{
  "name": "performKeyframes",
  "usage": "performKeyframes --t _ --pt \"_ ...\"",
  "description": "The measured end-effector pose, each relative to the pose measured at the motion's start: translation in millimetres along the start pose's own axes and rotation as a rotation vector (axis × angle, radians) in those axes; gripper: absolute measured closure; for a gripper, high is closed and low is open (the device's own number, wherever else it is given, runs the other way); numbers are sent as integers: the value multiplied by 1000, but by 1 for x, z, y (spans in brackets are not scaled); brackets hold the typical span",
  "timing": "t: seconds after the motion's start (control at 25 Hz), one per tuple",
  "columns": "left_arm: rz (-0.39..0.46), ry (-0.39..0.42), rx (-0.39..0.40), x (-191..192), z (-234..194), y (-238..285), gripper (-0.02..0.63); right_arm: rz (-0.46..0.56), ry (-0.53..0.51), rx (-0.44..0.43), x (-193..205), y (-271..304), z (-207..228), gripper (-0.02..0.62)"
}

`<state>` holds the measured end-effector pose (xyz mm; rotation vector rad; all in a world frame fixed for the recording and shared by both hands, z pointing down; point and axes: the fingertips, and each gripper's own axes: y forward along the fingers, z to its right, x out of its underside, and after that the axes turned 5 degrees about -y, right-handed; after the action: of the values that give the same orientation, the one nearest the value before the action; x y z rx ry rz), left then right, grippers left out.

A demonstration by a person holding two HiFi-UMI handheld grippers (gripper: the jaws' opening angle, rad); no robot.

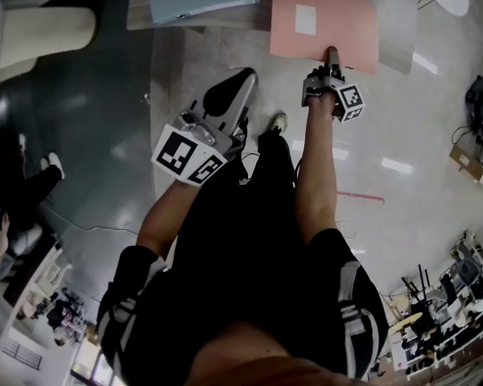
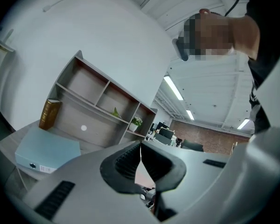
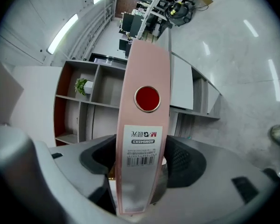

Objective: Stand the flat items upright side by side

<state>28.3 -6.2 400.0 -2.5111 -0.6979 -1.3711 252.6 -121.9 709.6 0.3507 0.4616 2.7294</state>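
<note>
The spine of the pink binder (image 3: 146, 73) carries a white label (image 3: 142, 148), which stands upside down here. It shows the brand "M&G" with two Chinese characters, below it the code "ADM945X3" on a dark strip, then a barcode whose digits are too small to read. The small label on the blue binder (image 2: 49, 148) cannot be read.

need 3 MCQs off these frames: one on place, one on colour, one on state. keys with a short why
1. What stands between the right gripper's jaws?
A) a blue binder
B) the pink binder's spine
C) a brown book

2. What colour is the round disc on that spine?
A) red
B) black
C) yellow

3. How do the left gripper's jaws stand?
A) wide apart
B) together on a book
C) together, nothing between

Key:
1 B: the right gripper view shows the pink spine running up between the jaws.
2 A: the disc is plainly red.
3 C: the left gripper view shows the jaws meeting, with nothing between them.
</note>
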Motion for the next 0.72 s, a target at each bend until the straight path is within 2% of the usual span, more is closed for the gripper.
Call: performKeyframes --t 0.16,0.32,0.56,0.72 --pt "19 -3 14 -12 0 -6 581 45 -106 20 -16 -25 -12 285" --pt "48 3 45 -38 -4 -17 581 83 -321 6 -23 -32 -63 291" --pt "68 34 98 -68 -13 -41 581 123 -754 -20 -9 -37 -157 291" --pt "76 47 146 -86 -14 -53 581 208 -1113 -5 12 -41 -209 293"
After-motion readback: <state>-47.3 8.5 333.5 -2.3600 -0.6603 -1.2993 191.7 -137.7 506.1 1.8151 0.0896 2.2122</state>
